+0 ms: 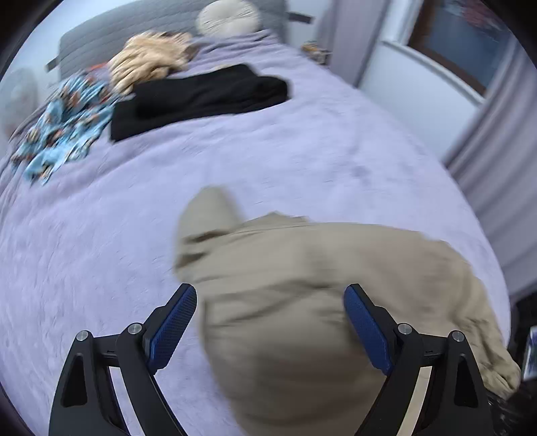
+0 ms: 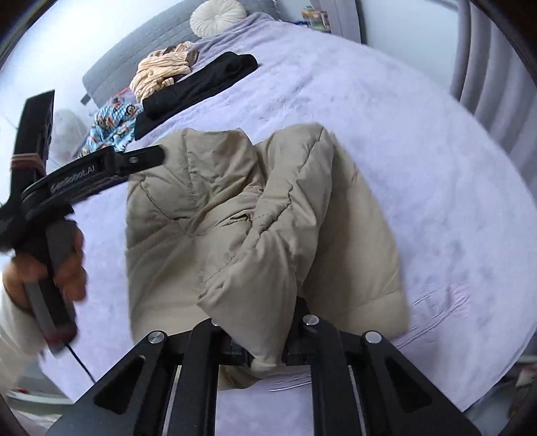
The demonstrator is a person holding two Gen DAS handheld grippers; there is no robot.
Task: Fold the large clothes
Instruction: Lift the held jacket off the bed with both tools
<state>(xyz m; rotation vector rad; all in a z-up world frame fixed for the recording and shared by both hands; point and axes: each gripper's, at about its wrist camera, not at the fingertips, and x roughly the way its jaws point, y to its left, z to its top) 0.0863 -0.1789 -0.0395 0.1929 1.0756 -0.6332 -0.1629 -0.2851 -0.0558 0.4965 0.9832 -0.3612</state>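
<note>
Left wrist view: whole frame motion-blurred. Left gripper (image 1: 270,322) spread wide, blue pads (image 1: 174,327) clear of everything, nothing held. Beige padded jacket (image 1: 302,302) lies below and between the fingers on the lilac bedspread (image 1: 100,251); its right end is cut off at the frame edge. Farther up the bed: black folded garment (image 1: 201,97), blue printed cloth (image 1: 63,130), tan crumpled garment (image 1: 147,60), round cushion (image 1: 228,16), grey headboard (image 1: 100,30). Curtain (image 1: 496,151) and window (image 1: 470,43) at right.

Right wrist view: sharper. Right gripper (image 2: 266,359) pinched on a fold of the jacket (image 2: 218,201); its fingertips are buried in fabric. A hand (image 2: 50,268) at left holds the other gripper, its fingertips hidden from this side.
</note>
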